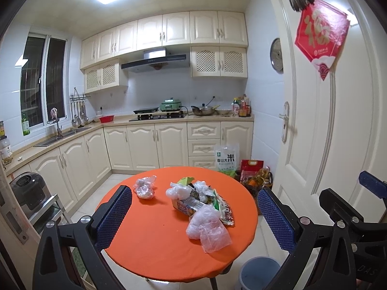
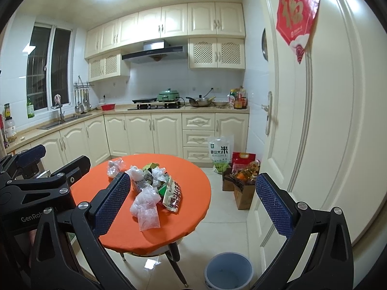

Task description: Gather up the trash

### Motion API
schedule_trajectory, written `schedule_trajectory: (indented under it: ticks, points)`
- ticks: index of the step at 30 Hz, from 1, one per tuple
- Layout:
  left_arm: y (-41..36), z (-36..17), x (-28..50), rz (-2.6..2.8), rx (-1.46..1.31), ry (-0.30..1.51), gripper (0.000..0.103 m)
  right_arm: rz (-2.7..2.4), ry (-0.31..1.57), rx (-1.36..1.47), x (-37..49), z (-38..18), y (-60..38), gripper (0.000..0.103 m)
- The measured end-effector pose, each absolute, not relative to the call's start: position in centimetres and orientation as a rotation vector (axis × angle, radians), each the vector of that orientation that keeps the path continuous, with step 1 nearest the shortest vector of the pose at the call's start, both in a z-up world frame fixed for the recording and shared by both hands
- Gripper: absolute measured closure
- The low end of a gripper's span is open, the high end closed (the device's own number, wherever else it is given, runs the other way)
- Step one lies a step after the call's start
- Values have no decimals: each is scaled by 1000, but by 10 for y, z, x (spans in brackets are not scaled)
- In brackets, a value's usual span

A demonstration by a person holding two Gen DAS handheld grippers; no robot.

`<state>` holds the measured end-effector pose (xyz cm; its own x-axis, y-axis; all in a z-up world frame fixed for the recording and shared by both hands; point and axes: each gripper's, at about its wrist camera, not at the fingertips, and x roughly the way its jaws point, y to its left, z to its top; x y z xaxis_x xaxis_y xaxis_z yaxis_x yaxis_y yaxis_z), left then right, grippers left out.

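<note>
A round table with an orange cloth (image 1: pixel 150 241) (image 2: pixel 193 193) holds a heap of trash: clear plastic bags (image 1: pixel 208 229) (image 2: pixel 145 207), snack wrappers (image 1: pixel 225 207) (image 2: pixel 173 195) and a small carton (image 1: pixel 183 205). A separate crumpled bag (image 1: pixel 144 187) (image 2: pixel 115 166) lies at the far left. A grey-blue bin (image 1: pixel 260 274) (image 2: pixel 228 271) stands on the floor by the table's near right. My left gripper (image 1: pixel 194 213) is open and empty, above the table's near side. My right gripper (image 2: pixel 193 198) is open and empty, further back. Each gripper shows in the other's view (image 1: pixel 350 205) (image 2: pixel 36 176).
A white door (image 1: pixel 326 120) (image 2: pixel 314 120) is close on the right. A rice bag (image 1: pixel 226 158) (image 2: pixel 219 152) and boxes of groceries (image 1: pixel 256 178) (image 2: pixel 241 183) stand on the floor behind the table. Cream cabinets and a counter run along the back and left.
</note>
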<state>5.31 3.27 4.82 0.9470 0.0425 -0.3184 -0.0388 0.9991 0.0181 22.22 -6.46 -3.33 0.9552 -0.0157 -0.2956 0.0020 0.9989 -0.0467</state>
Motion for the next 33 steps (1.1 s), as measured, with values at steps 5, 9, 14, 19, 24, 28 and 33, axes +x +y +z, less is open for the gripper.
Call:
schedule_trajectory:
  ticks: [5, 9, 14, 19, 24, 28, 33]
  points:
    - [33, 46, 63, 39, 8, 332, 1, -6, 312, -51, 230, -34, -68, 0]
    - [32, 43, 70, 40, 7, 337, 1, -1, 323, -47, 235, -37, -69, 0]
    - [31, 40, 76, 40, 7, 338, 1, 2, 332, -42, 242, -41, -71, 0]
    - [31, 33, 88, 31, 3, 350, 1, 3, 339, -37, 248, -48, -74, 0]
    - [38, 19, 113, 1, -22, 411, 1, -1, 387, -27, 265, -66, -80, 0]
    - [50, 2, 145, 43, -60, 465, 1, -9, 459, -18, 290, -92, -91, 0]
    - [62, -31, 192, 63, -92, 586, 1, -1, 550, 7, 325, -129, -105, 0]
